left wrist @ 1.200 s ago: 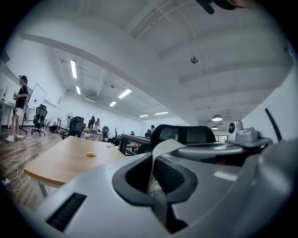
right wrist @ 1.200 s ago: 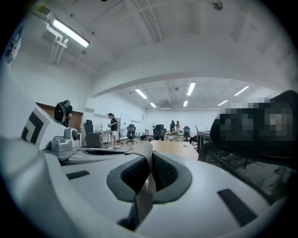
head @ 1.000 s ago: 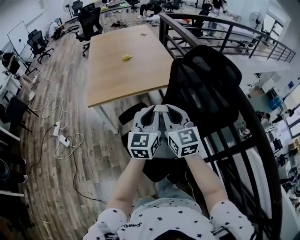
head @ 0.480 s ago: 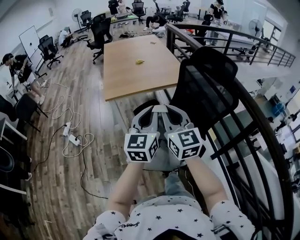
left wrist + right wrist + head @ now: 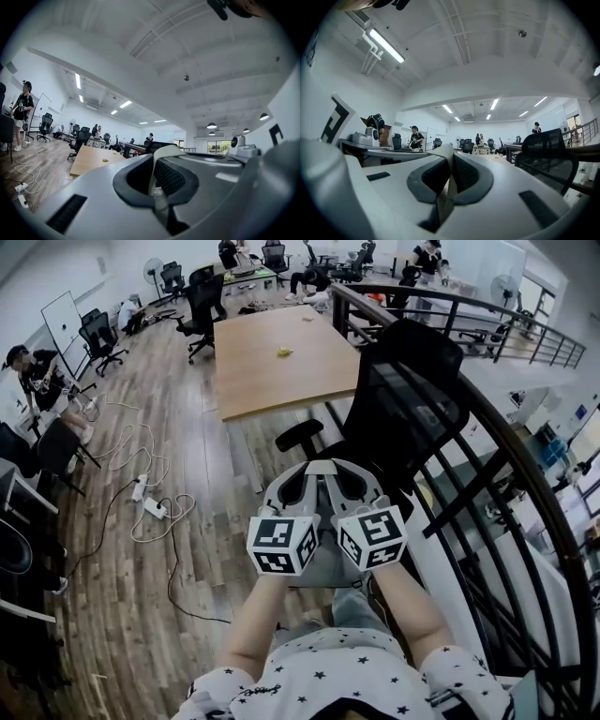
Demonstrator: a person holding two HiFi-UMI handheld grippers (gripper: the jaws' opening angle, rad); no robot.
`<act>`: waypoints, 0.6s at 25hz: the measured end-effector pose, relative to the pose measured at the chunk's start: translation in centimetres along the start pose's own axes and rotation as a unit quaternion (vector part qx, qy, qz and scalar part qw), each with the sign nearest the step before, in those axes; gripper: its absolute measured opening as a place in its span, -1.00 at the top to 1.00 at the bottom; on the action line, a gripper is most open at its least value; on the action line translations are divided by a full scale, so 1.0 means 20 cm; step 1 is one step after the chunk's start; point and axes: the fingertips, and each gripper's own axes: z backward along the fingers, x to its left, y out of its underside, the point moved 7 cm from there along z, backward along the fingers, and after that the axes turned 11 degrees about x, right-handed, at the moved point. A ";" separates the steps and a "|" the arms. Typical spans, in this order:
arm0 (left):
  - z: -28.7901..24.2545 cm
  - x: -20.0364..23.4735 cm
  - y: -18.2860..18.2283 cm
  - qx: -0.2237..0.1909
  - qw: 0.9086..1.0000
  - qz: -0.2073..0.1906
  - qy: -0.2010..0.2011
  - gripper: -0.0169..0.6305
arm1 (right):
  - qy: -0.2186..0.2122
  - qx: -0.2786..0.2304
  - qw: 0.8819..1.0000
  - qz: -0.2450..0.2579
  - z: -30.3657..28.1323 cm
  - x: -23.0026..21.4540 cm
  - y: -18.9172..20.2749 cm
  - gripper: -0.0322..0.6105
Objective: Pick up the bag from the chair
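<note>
Just short of the chair [image 5: 412, 399], left gripper [image 5: 302, 470] and right gripper [image 5: 343, 470] sit side by side, jaws pressed together on nothing. No bag shows; they hide the seat. Probably the approach step: next, locate the bag and part jaws. Beyond the chair, a table [image 5: 272, 371].

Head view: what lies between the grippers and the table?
An armrest of the chair and a strip of wood floor, both seen in the head view.
</note>
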 end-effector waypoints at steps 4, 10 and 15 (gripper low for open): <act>0.13 -0.08 0.03 0.006 1.000 0.008 0.012 0.91 | 0.005 0.007 1.000 -0.004 0.13 0.08 0.02 0.91; 0.28 -0.17 0.05 0.005 1.000 0.007 0.028 0.91 | 0.013 0.009 1.000 -0.002 0.30 0.19 0.02 0.91; 0.37 -0.26 0.10 0.005 0.999 0.002 0.038 0.91 | 0.011 0.009 1.000 -0.005 0.43 0.23 0.06 0.91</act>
